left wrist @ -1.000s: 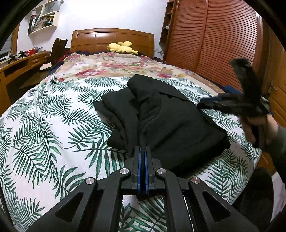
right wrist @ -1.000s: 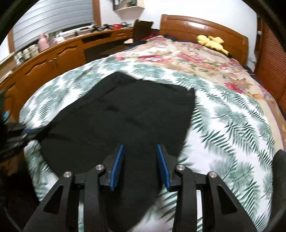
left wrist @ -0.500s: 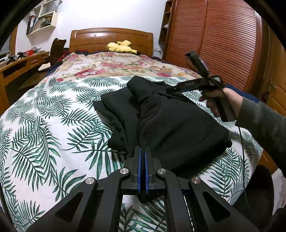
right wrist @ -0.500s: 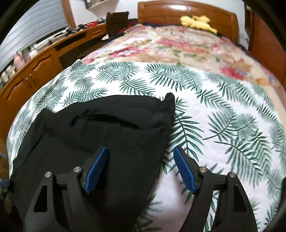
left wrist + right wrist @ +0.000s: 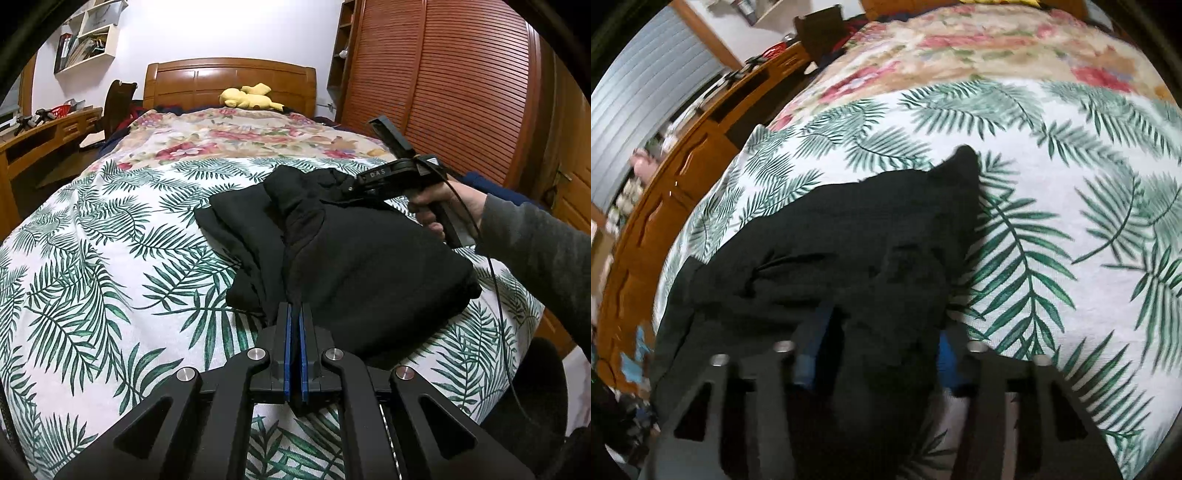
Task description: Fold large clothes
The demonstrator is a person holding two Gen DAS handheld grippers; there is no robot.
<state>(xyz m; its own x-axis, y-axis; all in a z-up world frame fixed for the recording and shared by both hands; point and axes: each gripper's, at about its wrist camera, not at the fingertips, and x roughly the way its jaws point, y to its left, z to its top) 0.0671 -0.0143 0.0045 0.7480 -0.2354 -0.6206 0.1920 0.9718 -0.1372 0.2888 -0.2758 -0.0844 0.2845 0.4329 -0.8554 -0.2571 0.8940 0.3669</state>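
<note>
Garment: a black garment [image 5: 354, 266] lies partly folded on the palm-leaf bedspread [image 5: 110, 258], near the foot of the bed, with a loose flap spread toward the left side and a thicker folded mass on the right.
Garment edge, near: a bit of the dark cloth sits pinched between the blue pads at the near hem.
Left tongs [image 5: 294, 350]: closed, jaws pressed together on the hem of the black garment, low over the bedspread.
Right tongs [image 5: 879, 354]: jaws have just been closing; a bunched fold of the black cloth lies between them, but the blurred view does not show clearly whether the pads press on it.
Right hand [image 5: 447, 206]: grey sleeve, holding its tool at the far right corner of the garment.
Bed: floral quilt [image 5: 236, 136] beyond the leaf print, wooden headboard [image 5: 229, 81] behind it.
Yellow plush toy [image 5: 247, 98]: lying at the headboard.
Room: louvred wooden wardrobe [image 5: 461, 85] at right, wooden counter [image 5: 40, 136] at left, wall shelf [image 5: 85, 40] above it.
</note>
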